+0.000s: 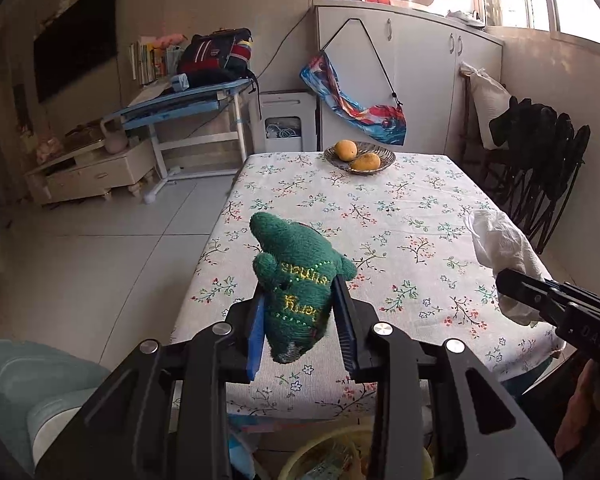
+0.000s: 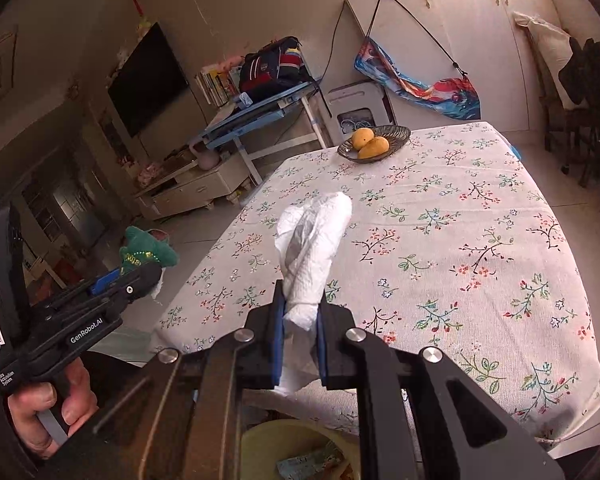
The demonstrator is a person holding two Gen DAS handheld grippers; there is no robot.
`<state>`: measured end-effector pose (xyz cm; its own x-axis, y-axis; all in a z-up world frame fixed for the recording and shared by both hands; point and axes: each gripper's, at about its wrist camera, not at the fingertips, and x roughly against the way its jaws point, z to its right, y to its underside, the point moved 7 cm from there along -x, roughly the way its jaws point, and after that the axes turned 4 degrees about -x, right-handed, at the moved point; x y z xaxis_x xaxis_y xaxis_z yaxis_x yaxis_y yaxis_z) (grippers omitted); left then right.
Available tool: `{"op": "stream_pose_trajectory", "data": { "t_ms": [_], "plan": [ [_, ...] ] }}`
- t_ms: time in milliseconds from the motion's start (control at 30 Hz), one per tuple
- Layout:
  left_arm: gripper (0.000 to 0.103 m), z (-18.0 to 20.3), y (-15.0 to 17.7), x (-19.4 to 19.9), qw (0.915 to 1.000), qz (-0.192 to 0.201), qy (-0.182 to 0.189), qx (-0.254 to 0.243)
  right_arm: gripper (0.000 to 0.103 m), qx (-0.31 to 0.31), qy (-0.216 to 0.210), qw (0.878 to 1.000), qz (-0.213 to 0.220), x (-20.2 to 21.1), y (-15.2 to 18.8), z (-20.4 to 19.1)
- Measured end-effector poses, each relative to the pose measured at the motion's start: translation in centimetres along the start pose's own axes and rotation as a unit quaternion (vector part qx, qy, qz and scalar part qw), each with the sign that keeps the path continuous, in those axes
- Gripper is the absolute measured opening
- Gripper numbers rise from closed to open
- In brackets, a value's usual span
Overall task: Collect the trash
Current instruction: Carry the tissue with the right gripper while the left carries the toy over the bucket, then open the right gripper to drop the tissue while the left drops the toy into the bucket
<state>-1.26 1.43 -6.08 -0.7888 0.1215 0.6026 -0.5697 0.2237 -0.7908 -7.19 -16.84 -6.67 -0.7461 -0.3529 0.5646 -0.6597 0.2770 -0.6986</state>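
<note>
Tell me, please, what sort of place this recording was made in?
Most likely a home's living and dining room: a table in a floral cloth with a fruit bowl, a wall television, and a desk holding a backpack.

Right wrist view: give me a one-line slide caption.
Right gripper clamps a crumpled white paper towel above the floral tablecloth, a yellow bin just below.

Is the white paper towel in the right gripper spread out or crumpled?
Crumpled: the paper towel is bunched into a wrinkled roll, pinched between the right gripper fingers.
</note>
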Motion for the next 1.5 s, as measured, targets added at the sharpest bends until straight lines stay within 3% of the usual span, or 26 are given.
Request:
{"op": "stream_pose_trajectory", "data": {
  "t_ms": [600,767,933,1100,1333,1400,1500],
  "plan": [
    [0.03,0.9,2.3,3.3,0.9999,0.014,0.0,-0.006,0.014,0.049,-0.018,0.998,-0.028,0.9,3.7,-2.8],
    [0.03,0.8,2.7,4.0,0.9999,0.015,-0.001,-0.003,0.014,0.07,-0.029,0.993,-0.089,0.2,7.1,-4.2],
    [0.03,0.7,3.3,4.8,0.9998,0.018,-0.001,-0.002,0.014,0.094,-0.023,0.979,-0.179,-1.4,11.9,-5.1],
    [0.03,0.3,3.8,5.4,0.9998,0.019,-0.002,0.0,0.014,0.105,-0.012,0.969,-0.223,-2.2,14.4,-5.3],
    [0.03,0.3,4.4,5.8,0.9998,0.018,-0.002,-0.002,0.03,0.099,-0.006,0.966,-0.238,-2.5,15.3,-5.1],
    [0.03,0.3,4.7,5.8,0.9999,0.016,0.0,-0.005,0.043,0.095,-0.003,0.967,-0.235,-2.5,15.2,-5.0],
    [0.03,0.5,5.1,5.7,0.9999,0.01,0.002,-0.012,0.045,0.085,0.001,0.97,-0.227,-2.4,14.9,-4.7]
  ]
}}
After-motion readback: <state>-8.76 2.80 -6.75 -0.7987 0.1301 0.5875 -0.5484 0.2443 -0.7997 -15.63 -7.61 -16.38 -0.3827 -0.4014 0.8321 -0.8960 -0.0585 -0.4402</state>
